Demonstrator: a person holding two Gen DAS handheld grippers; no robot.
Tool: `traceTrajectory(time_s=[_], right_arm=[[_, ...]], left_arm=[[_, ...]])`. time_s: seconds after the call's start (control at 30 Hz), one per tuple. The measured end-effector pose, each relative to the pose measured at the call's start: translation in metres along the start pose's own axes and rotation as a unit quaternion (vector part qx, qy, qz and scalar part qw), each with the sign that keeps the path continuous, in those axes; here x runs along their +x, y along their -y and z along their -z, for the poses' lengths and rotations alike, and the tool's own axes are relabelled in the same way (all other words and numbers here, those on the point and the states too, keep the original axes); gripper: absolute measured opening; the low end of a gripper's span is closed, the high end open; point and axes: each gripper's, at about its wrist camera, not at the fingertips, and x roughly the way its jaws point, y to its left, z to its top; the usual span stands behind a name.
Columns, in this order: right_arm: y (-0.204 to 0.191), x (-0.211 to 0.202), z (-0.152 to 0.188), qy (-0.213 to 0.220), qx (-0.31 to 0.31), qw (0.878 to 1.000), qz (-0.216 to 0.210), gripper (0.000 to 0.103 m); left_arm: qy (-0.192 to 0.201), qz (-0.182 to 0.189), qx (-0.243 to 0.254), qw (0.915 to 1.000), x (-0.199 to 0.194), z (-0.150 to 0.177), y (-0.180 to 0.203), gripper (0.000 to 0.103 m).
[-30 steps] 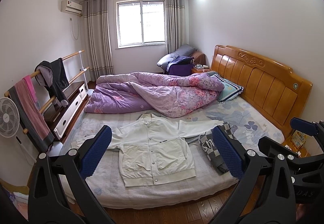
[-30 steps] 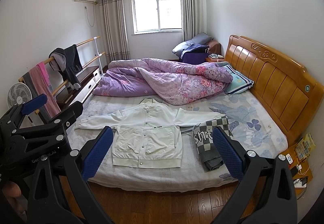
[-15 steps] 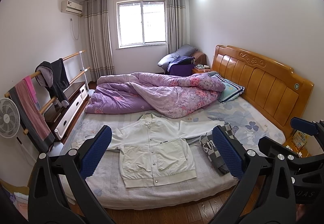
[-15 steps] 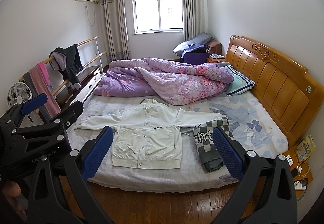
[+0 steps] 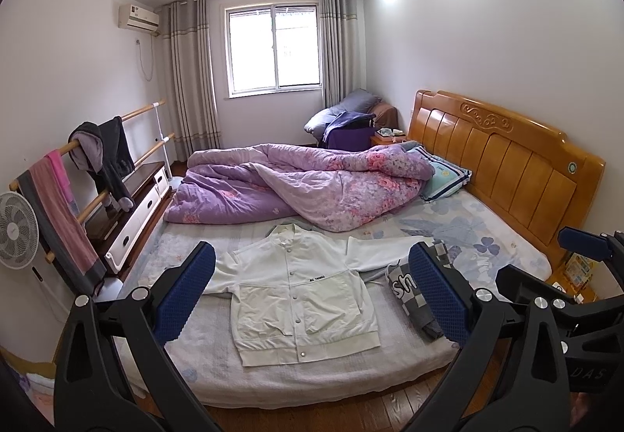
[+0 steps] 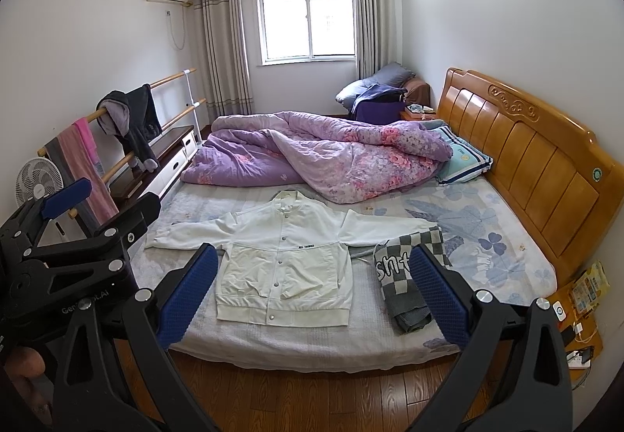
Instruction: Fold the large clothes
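Observation:
A white snap-button jacket [image 5: 300, 287] lies flat, front up, on the near part of the bed [image 5: 503, 244], sleeves spread to both sides. It also shows in the right wrist view [image 6: 288, 264]. My left gripper [image 5: 312, 295] is open and empty, held in the air before the bed's near edge. My right gripper [image 6: 312, 295] is open and empty too, a little farther back over the wooden floor [image 6: 312, 393]. Each gripper shows at the edge of the other's view.
A folded grey checkered garment [image 6: 405, 276] lies right of the jacket. A purple quilt [image 6: 319, 159] is heaped across the far half of the bed. A headboard [image 6: 538, 159] is at right; a clothes rail [image 6: 128, 127] and fan [image 6: 37, 184] at left.
Both views have shifted very slightly; the bed and jacket sit almost where they were. The jacket has not moved and both grippers stay open.

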Motion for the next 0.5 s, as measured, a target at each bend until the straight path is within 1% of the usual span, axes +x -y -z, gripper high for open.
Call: traceTrajectory(time_s=[0.5], right_arm=[[0.0026, 0.0058, -0.0018, -0.004, 0.0, 1.0, -0.001, 0.095]], left_arm=[[-0.006, 0.006, 0.003, 1.0, 0.009, -0.003, -0.0109, 0.099]])
